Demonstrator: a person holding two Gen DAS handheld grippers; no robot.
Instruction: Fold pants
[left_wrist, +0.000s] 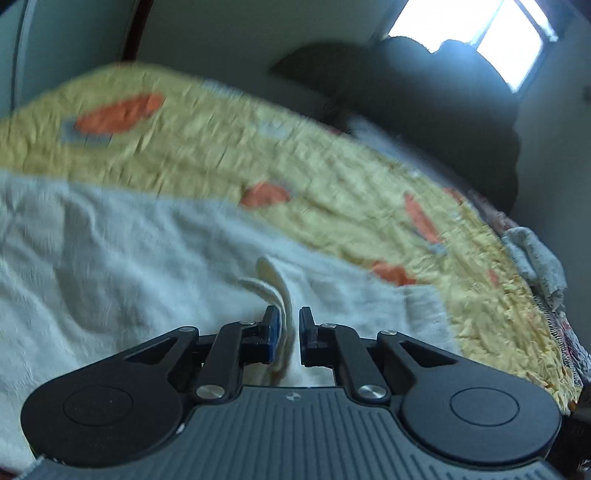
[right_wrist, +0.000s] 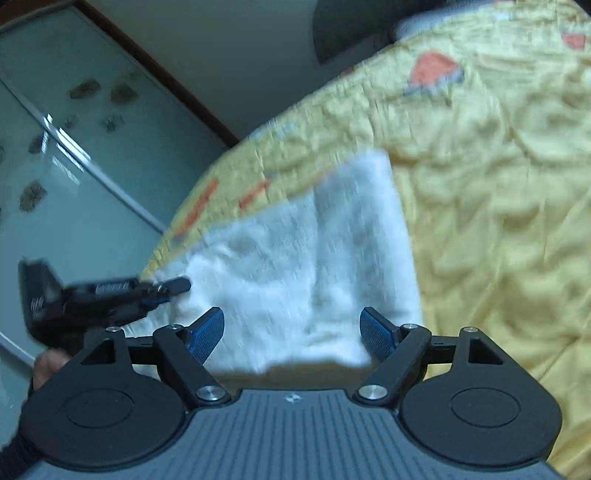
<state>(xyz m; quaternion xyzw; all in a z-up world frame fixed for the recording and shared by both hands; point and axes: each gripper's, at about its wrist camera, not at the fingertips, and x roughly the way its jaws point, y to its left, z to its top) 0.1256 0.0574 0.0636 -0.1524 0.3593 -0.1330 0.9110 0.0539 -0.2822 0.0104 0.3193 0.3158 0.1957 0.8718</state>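
Observation:
White fleece pants (left_wrist: 129, 258) lie spread on a yellow quilt (left_wrist: 221, 140) with orange patches. My left gripper (left_wrist: 288, 314) is shut on a raised cream fold of the pants, which stands up between its blue pads. In the right wrist view the pants (right_wrist: 295, 258) lie as a folded white panel on the quilt (right_wrist: 498, 221). My right gripper (right_wrist: 291, 321) hovers open over the panel's near edge, with nothing pressed between its pads. The left gripper (right_wrist: 183, 285) shows there at the panel's left edge, with a hand (right_wrist: 48, 365) beneath it.
A frosted glass wardrobe door (right_wrist: 74, 166) stands left of the bed. A dark heap (left_wrist: 424, 92) sits under a bright window (left_wrist: 480, 37) at the far end. A grey cloth (left_wrist: 532, 258) hangs at the quilt's right edge.

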